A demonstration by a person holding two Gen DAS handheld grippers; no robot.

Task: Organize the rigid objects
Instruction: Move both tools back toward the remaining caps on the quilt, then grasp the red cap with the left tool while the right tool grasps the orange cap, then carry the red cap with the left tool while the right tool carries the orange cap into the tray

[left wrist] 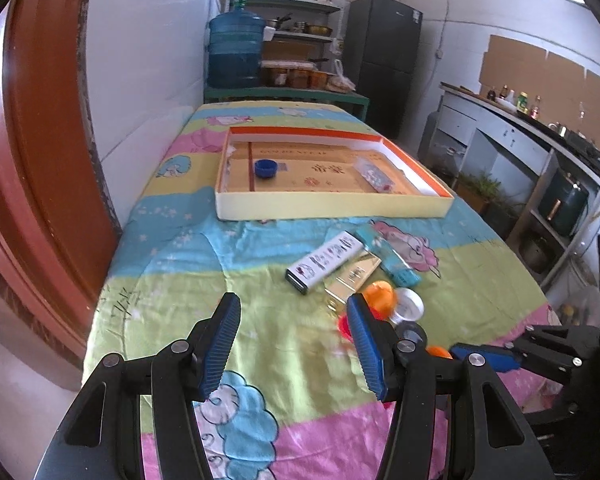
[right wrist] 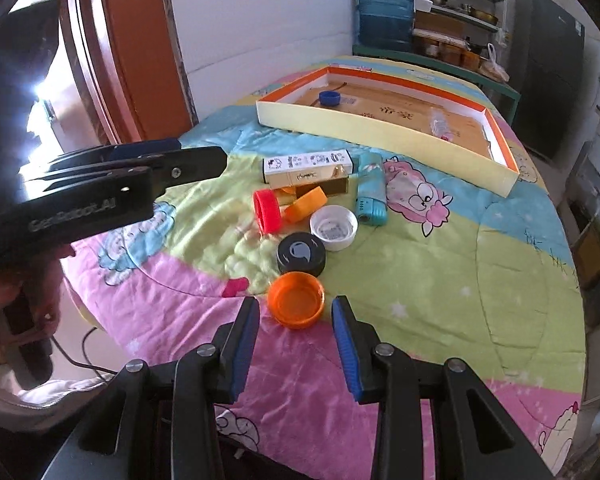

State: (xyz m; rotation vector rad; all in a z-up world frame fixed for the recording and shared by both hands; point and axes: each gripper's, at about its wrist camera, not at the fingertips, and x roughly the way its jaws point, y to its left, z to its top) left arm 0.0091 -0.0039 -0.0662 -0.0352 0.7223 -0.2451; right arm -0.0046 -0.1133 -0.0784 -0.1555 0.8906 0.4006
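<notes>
A shallow cream and orange box (left wrist: 332,206) (right wrist: 380,130) lies on the far half of the table and holds a blue cap (left wrist: 265,169) (right wrist: 329,98) and a small packet (left wrist: 374,176). Nearer lie a white carton (left wrist: 324,262) (right wrist: 308,162), a gold carton (left wrist: 354,276), a teal carton (right wrist: 370,192), and red (right wrist: 266,212), yellow-orange (right wrist: 306,203), white (right wrist: 334,227), black (right wrist: 301,254) and orange (right wrist: 296,300) caps. My right gripper (right wrist: 296,314) is open, its jaws either side of the orange cap's near edge. My left gripper (left wrist: 294,312) is open and empty, left of the caps.
A cartoon-print cloth (left wrist: 204,264) covers the table. A red-brown door (left wrist: 40,140) stands at the left. A blue water jug (left wrist: 236,52) and shelves stand behind the table, a black fridge (left wrist: 384,60) beyond, a counter (left wrist: 520,136) on the right.
</notes>
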